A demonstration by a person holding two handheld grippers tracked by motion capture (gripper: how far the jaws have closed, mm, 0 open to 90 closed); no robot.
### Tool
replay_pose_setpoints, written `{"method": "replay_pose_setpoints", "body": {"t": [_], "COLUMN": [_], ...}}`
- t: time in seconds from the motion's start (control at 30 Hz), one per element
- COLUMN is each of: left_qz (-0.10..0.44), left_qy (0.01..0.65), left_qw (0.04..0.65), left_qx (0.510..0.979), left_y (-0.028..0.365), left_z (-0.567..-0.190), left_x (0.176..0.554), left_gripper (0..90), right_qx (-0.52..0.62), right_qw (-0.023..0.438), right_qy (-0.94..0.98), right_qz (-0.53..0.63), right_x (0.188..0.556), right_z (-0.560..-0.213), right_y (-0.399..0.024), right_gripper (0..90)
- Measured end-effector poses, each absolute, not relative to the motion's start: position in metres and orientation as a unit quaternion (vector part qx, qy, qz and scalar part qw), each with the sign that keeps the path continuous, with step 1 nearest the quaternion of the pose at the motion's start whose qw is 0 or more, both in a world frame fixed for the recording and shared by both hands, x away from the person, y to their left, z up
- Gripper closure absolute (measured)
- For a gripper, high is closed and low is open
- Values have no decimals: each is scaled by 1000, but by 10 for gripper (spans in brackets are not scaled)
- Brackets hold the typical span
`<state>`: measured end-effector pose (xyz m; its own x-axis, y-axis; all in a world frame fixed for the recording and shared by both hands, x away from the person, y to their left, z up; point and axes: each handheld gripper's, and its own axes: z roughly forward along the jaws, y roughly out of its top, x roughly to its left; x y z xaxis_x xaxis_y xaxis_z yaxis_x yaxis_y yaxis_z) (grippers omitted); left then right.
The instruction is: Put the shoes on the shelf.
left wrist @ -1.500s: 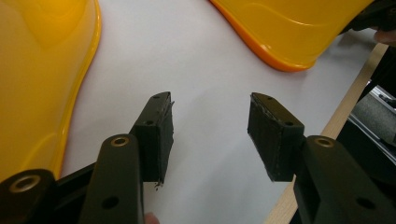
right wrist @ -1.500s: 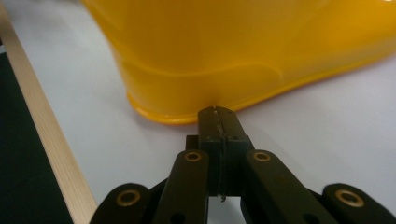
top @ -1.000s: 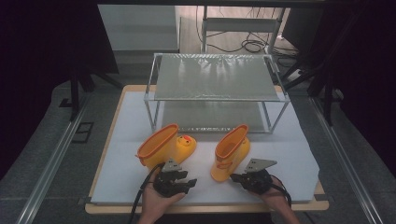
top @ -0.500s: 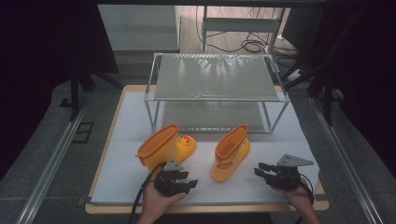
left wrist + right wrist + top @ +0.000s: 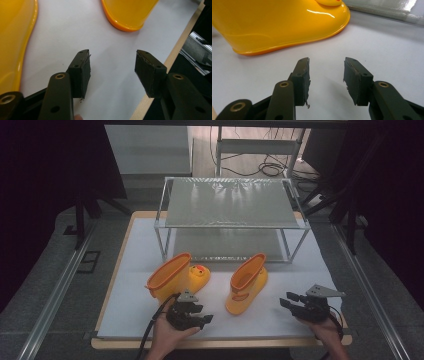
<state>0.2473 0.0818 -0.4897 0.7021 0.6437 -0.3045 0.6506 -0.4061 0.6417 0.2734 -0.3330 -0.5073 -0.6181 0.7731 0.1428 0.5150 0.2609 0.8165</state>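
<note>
Two yellow rubber boots stand on the white mat. The left boot has a duck face on its toe; the right boot stands beside it. My left gripper sits just in front of the left boot, open, its jaws having just been opening, with bare mat between them. My right gripper hovers right of the right boot and points at it. It is open, its jaws having just been opening, with nothing between them. The right boot fills the area ahead of it.
A two-tier metal rack stands behind the boots. The table's wooden front edge runs close under both hands. Dark floor and metal rails flank the table.
My right gripper was at the near end of the right boot; it has drawn away to the right and opened. The boot stays standing. The left gripper has kept its place.
</note>
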Motion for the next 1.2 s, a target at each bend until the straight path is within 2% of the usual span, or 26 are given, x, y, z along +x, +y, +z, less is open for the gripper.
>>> {"method": "replay_pose_setpoints", "body": {"t": [0.23,0.47,0.83,1.2], "left_qz": [-58,-85,-112,-106], "left_qy": [367,347,323,310], "left_qw": [353,341,337,336], "left_qx": [858,870,877,883], "left_y": [79,75,69,58], "left_z": [-473,-449,-388,-337], "left_x": [252,254,256,278], "left_gripper": [463,461,461,464], "right_qx": [414,417,414,415], "right_qw": [146,149,149,148], "right_qy": [780,778,780,780], "right_qz": [446,446,446,445], "right_x": [274,274,274,274], "right_z": [-507,-506,-505,-505], "right_y": [-334,-338,-336,-337], "right_gripper": [551,551,549,549]}}
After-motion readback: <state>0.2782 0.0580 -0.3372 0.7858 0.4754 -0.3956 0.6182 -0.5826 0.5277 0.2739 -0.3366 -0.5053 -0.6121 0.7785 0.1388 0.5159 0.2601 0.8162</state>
